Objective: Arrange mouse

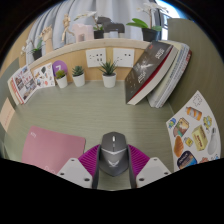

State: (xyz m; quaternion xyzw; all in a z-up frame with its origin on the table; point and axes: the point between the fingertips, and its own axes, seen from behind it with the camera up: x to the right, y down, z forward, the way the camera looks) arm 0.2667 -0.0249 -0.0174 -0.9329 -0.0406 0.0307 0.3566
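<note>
A grey and black computer mouse [112, 152] sits between my gripper's [112, 165] two fingers, its nose pointing away over the desk. Both magenta pads [91, 158] press against its sides, so the fingers are shut on it. The mouse hangs just above the grey-green desk surface [100, 112]. A pink mouse mat [52, 147] lies on the desk just to the left of the fingers.
Two small potted plants [78, 75] and a third [109, 73] stand along the back ledge. Leaning books [158, 72] rise at the right. Open picture booklets lie at the left [28, 80] and right [194, 132].
</note>
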